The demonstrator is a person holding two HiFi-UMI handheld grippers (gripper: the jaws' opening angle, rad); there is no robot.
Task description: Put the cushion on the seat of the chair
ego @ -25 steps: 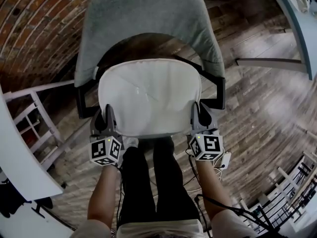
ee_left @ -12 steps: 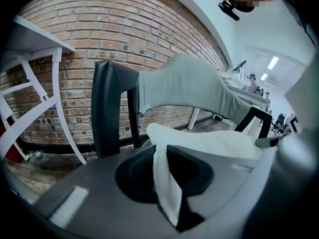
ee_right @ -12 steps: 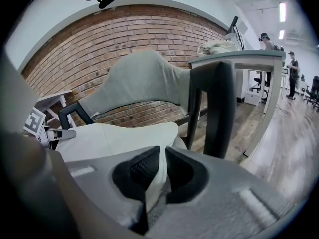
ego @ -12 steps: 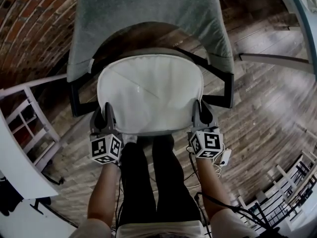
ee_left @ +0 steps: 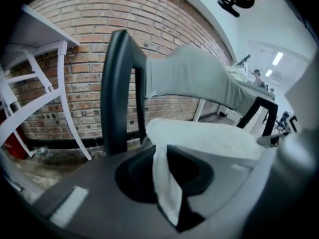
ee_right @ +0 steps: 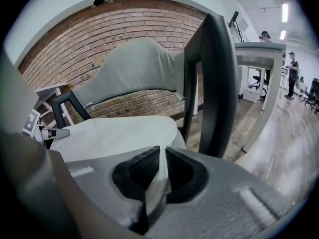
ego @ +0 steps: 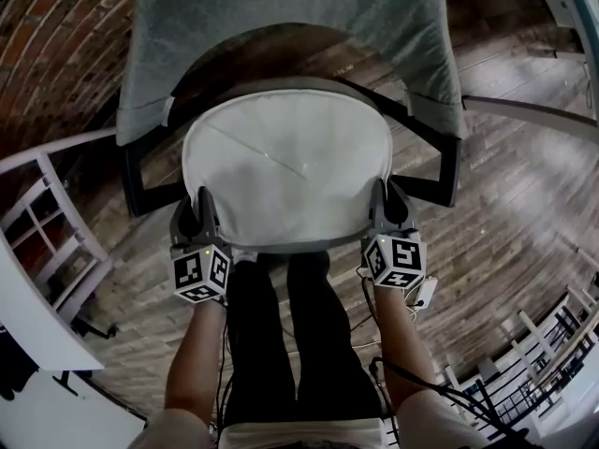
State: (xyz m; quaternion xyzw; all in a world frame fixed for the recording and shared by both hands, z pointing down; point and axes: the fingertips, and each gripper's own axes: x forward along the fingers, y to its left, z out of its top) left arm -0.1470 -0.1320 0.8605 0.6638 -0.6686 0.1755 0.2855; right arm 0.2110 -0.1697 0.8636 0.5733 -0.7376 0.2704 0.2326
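Pinching the cushion's near corners, the left gripper and right gripper hold it on the chair, maybe resting.

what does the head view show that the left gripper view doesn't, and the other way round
Head view only: the whole cushion seen from above over the chair's seat, the marker cubes on the left gripper and right gripper, and the person's legs. Left gripper view only: the cushion's edge pinched between that gripper's jaws, and a distant person by a desk. Both: the cushion, the grey backrest and the black frame.
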